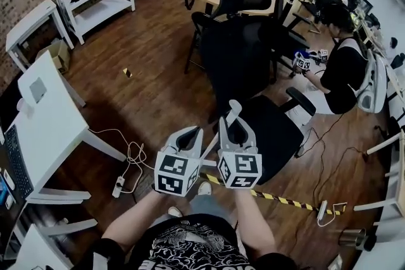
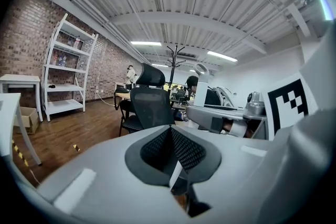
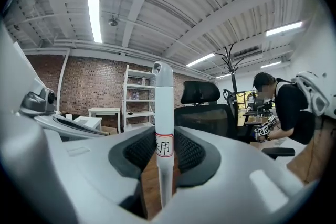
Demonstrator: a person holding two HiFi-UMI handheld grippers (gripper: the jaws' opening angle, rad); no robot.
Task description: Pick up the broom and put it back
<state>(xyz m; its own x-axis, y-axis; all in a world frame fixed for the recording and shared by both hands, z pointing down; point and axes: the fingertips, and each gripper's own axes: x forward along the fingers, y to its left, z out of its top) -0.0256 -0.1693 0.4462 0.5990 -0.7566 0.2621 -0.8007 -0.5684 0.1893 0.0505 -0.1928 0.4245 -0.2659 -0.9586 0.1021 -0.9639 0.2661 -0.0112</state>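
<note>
Head view: the right gripper (image 1: 233,128) pinches the white stick of the broom (image 1: 234,108). The left gripper (image 1: 190,134) sits just beside it with its tips together. The stick leans, its rounded top end toward the black chair (image 1: 237,57). Its lower run passes down between the two grippers toward the wooden floor (image 1: 158,92). The brush end is out of sight.

Left gripper view: the pads (image 2: 188,148) meet at their tips, and only a white sliver (image 2: 177,174) shows low in the gap.

Right gripper view: the pads (image 3: 186,152) press on the stick from both sides. It stands upright, top end above the jaws. A red-framed label (image 3: 164,147) on it bears handwriting; one character looks like 用.
</note>
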